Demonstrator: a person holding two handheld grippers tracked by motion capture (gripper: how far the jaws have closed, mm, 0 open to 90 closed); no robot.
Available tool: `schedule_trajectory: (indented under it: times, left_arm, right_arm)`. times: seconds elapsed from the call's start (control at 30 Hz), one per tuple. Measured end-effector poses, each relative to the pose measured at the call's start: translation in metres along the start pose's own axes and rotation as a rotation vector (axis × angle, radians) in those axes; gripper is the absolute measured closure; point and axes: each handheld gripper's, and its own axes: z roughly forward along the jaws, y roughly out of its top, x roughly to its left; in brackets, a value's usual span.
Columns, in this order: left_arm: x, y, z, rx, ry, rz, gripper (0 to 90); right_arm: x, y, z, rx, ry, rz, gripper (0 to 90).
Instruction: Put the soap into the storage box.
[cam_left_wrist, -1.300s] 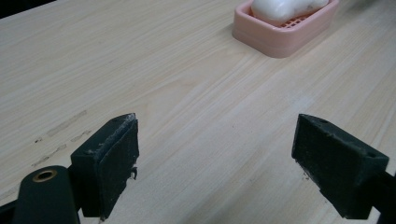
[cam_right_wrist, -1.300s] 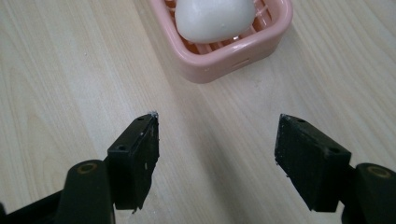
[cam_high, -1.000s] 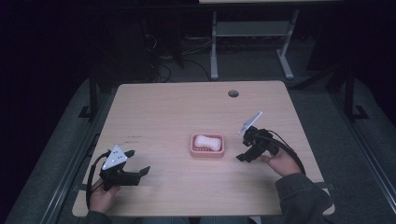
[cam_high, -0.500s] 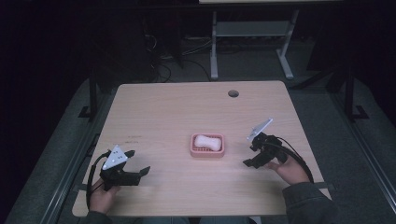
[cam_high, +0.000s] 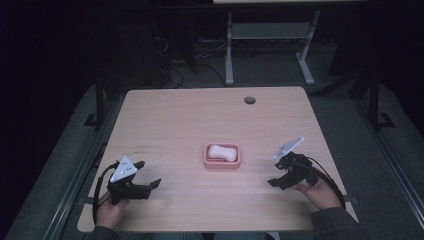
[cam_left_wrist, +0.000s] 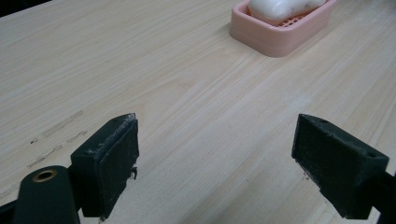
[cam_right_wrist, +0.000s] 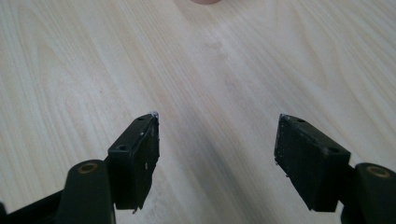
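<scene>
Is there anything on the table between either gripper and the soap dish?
Nothing visible. Bare wood lies between the left gripper and the pink soap dish, which holds the white soap, and likewise between the right gripper and the dish. Both grippers are open and hold nothing.

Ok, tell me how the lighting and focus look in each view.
High view: dim, the floor around the table nearly black, soap dish small but clear. Left gripper view: bright, even light, wood grain sharp, left gripper open. Right gripper view: soft shadow between the jaws of the right gripper; far edge slightly blurred.
</scene>
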Motion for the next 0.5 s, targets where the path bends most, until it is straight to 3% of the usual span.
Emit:
schedule_trajectory:
  times: [0.5]
  left_arm:
    - [-0.001, 0.000, 0.001, -0.001, -0.002, 0.005, 14.5]
  right_arm:
    - [0.010, -0.027, -0.002, -0.026, -0.004, 0.024, 30.2]
